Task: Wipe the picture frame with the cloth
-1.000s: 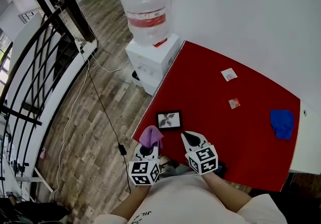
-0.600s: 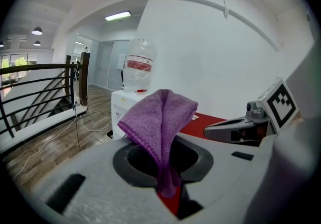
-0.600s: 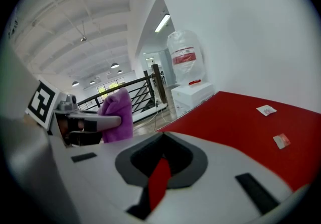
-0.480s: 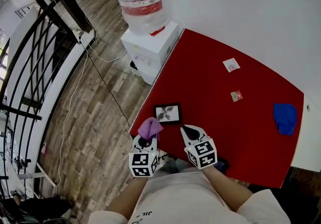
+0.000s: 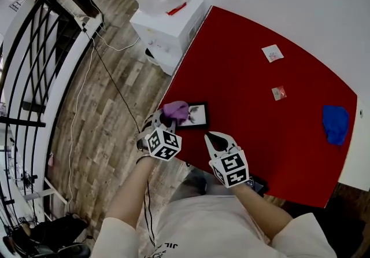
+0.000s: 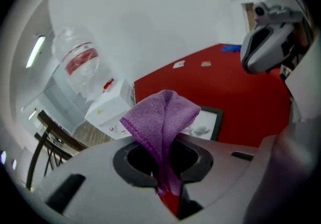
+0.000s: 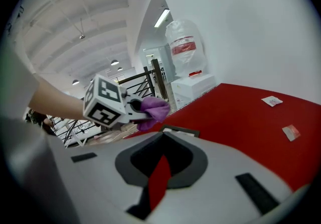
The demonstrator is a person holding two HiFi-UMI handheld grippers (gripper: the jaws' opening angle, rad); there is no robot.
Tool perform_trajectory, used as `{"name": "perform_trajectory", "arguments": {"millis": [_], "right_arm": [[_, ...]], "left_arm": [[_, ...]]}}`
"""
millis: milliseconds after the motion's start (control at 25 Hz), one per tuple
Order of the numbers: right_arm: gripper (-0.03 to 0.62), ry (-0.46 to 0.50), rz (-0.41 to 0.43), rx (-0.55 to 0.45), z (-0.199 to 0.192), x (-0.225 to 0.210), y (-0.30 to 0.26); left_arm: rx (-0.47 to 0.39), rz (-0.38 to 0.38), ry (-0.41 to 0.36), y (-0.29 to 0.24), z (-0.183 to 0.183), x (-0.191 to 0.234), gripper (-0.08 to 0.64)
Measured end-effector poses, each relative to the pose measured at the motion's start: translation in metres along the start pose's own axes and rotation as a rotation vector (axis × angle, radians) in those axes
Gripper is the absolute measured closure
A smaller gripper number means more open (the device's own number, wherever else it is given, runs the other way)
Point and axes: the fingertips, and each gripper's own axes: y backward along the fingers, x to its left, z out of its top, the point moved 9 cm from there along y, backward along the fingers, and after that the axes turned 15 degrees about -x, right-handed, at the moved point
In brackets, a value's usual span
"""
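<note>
Head view first: the left gripper (image 5: 166,119) was out over the near left corner of the red worktop (image 5: 260,129), and its fingers were pinching a purple cloth (image 5: 176,111). That cloth bunched over the left part of the small black picture frame (image 5: 199,117), which lay flat close to the worktop's left edge. Whether cloth and frame were touching could not be told from up there. The right gripper (image 5: 216,140) sat just beside the frame on its near right side, over the worktop, its fingers coming to a point. Far across on the right lay a crumpled blue cloth (image 5: 336,124), with a small packet (image 5: 279,94) and a white card (image 5: 272,53) toward the back, all well apart from the frame. Off the worktop's left corner stood a white water dispenser (image 5: 165,34) on the wood floor (image 5: 110,129), with a black railing (image 5: 34,72) beyond.

Over to the left gripper view: the fingers were clamped on the purple cloth, which stood up in a folded peak between them. Just behind the cloth was the picture frame, flat on the red, and the right gripper loomed at the upper right.

Right gripper view now: its fingers were drawn close together, only a thin sliver of red worktop showing through, and nothing was held. Ahead, the left gripper carried the cloth just above the frame's far edge, the marker cube facing the camera and a bare forearm behind it.
</note>
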Motion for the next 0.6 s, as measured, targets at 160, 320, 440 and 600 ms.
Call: {"name": "perform_trajectory", "arguments": {"millis": [160,320,440,600], "right_arm": [[0.588,-0.015,0.001,0.006,-0.008,0.004,-0.002],[0.588,-0.030,-0.008,0.003,-0.011,0.003,-0.001],[0.588,-0.033,-0.013,0.000,-0.011,0.000,0.000],[0.588,-0.046,-0.026,0.003,-0.014,-0.005,-0.001]], "left_arm": [[0.099,-0.097,-0.199,-0.034,-0.006,0.009,0.497],[0.150,-0.175,-0.291,-0.058,-0.010,0.008,0.497],[0.169,-0.208,-0.273,-0.065,-0.015,0.007,0.497],[0.178,-0.276,-0.301,-0.057,-0.021,-0.013,0.497]]}}
